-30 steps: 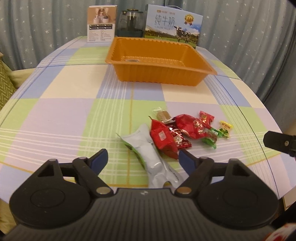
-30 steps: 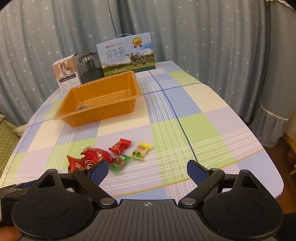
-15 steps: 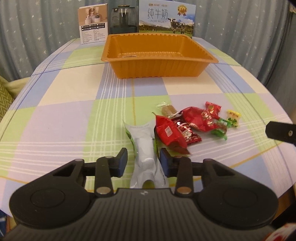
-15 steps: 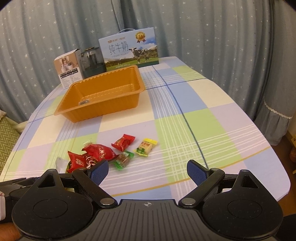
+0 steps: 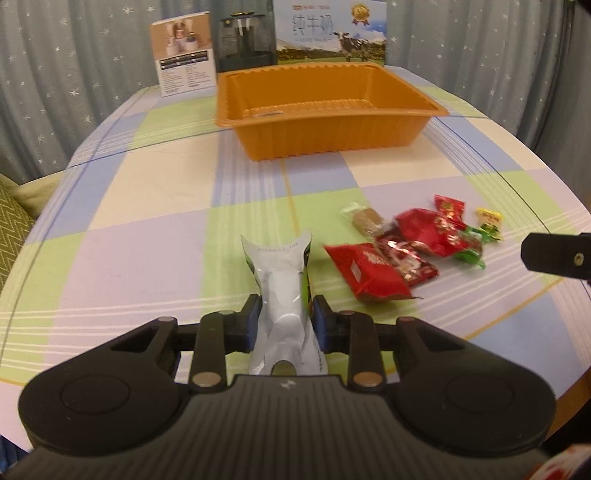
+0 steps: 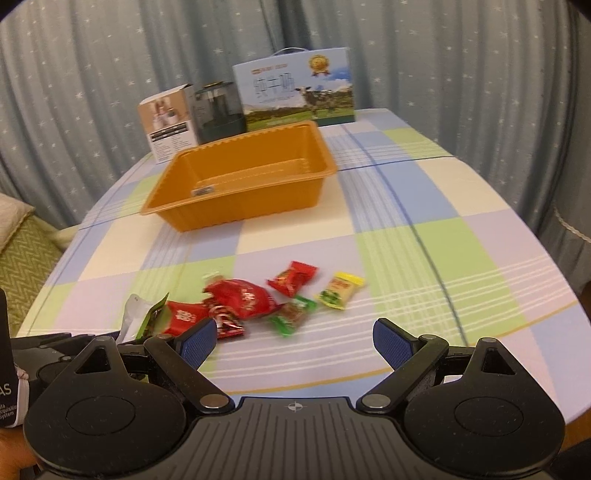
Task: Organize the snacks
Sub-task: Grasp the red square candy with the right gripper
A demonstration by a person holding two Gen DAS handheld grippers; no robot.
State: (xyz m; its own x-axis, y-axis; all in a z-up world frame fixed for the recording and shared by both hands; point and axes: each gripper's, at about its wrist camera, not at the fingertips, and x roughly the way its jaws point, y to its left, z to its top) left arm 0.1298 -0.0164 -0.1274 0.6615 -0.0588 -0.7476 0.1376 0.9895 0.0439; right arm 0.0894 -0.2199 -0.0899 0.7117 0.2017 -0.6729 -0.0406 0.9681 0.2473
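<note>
Star-dotted grey-blue curtains back a table spread with a pastel checked cloth. Item one: a white pouch with green edging, lying lengthwise on the near part of the table and clamped between the blue pads of the left tool, whose jaws have just been closing onto it; the pouch creases where they press. Just right of it, a cluster of small snacks: a flat red packet, a red-and-silver twist wrapper, a larger red packet, a small red packet, a brown candy in clear wrap, a green-wrapped candy and a yellow-and-green candy, several overlapping. The right tool hovers over the near table edge, jaws wide apart with nothing between them, the cluster lying just ahead of its left finger. Further back, well apart from the snacks, an orange tray holding only a small label on its floor. Behind the tray, at the far table edge: a small printed box, a dark container and a milk carton case with a cow picture.
</note>
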